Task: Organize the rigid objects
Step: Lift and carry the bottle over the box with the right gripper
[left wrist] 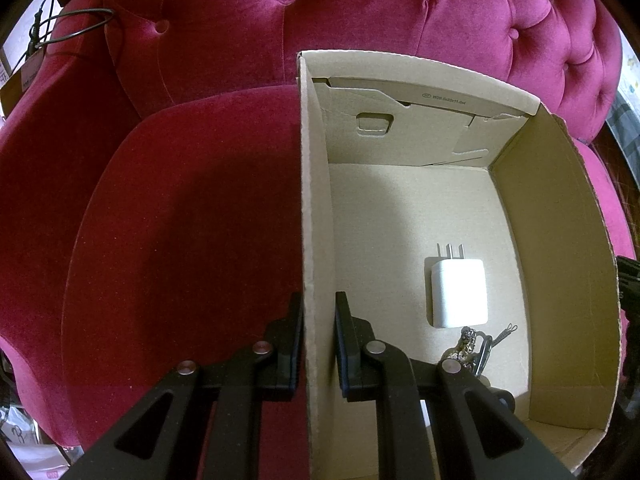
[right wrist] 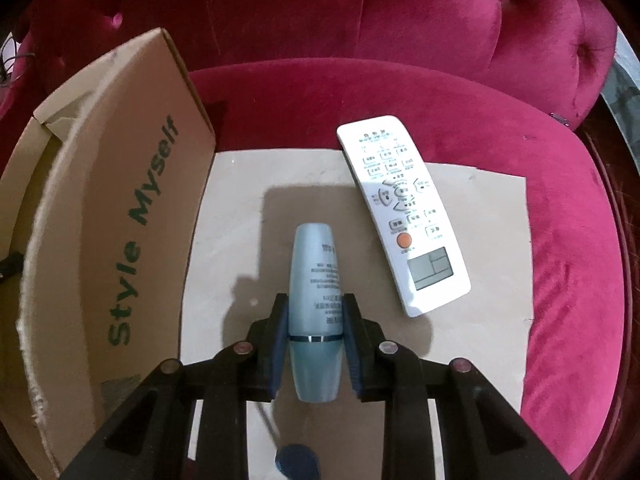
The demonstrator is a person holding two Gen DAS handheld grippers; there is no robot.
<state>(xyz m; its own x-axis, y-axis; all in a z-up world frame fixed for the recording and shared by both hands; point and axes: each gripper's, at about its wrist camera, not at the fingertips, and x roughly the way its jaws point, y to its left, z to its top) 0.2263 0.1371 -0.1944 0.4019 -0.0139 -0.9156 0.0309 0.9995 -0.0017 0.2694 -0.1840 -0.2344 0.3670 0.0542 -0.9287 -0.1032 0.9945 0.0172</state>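
Box on a pink sofa, both tools busy

Big tufted sofa (left wrist: 224,80) carries the open cardboard box (left wrist: 560,240), "Style Myself" printed on its side. Next to it lies a flat board (right wrist: 480,260) with a white remote (right wrist: 402,212) on it. In the box: a white charger (left wrist: 458,294), plus some small dark bits just beside it, can't tell what. Left tool (left wrist: 318,340) is pinched narrow on the box wall, one finger each side. Right tool (right wrist: 316,328) is clamped on a blue bottle (right wrist: 316,280) above the board.
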